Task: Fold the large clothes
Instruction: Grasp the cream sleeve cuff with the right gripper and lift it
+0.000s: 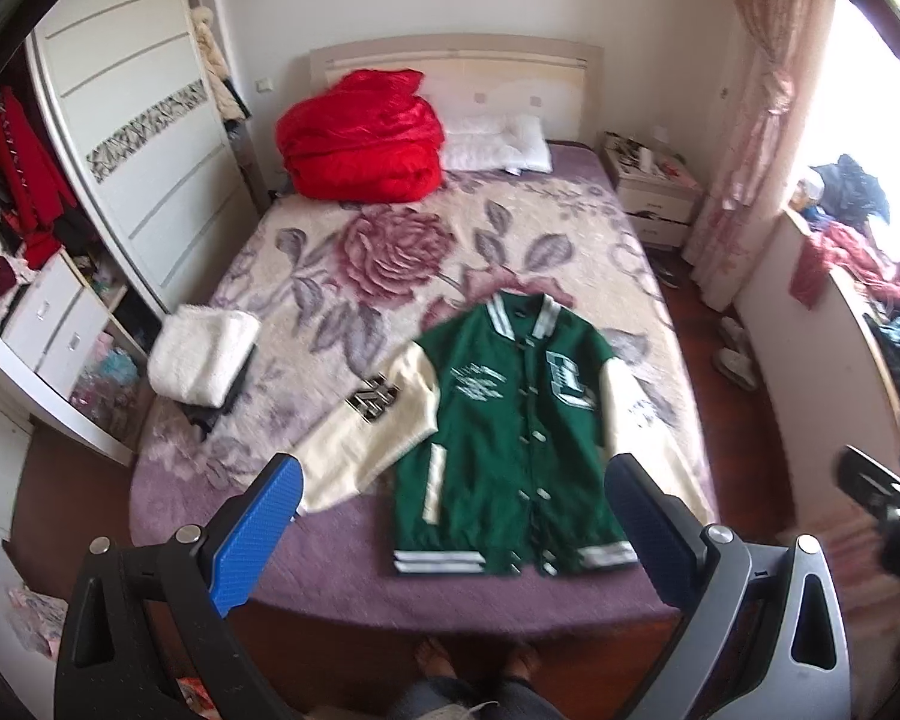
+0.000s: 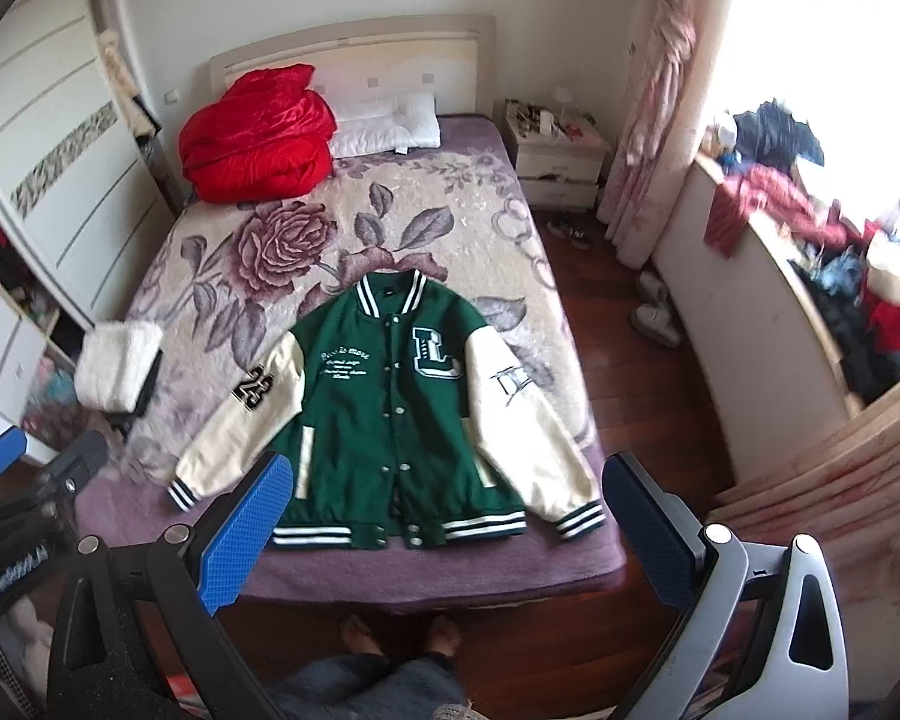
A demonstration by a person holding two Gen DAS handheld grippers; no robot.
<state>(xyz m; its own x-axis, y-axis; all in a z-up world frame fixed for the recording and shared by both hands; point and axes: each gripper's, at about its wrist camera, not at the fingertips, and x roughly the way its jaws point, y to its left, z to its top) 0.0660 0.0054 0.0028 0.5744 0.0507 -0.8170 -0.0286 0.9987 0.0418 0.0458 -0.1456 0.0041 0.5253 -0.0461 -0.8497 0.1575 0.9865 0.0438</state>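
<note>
A green varsity jacket (image 1: 504,414) with cream sleeves lies flat, front up and buttoned, near the foot of the bed; it also shows in the right wrist view (image 2: 384,414). Both sleeves are spread outward. My left gripper (image 1: 450,474) is open and empty, held high above the foot of the bed. My right gripper (image 2: 444,474) is open and empty, also held above the bed's foot edge. The left gripper shows at the left edge of the right wrist view (image 2: 6,468).
The bed (image 1: 330,552) has a floral blanket. A folded white fluffy garment (image 1: 201,357) lies at its left edge. A red duvet (image 1: 360,138) and a white pillow (image 1: 498,144) sit at the head. A wardrobe (image 1: 132,138) stands left, a nightstand (image 1: 654,192) right.
</note>
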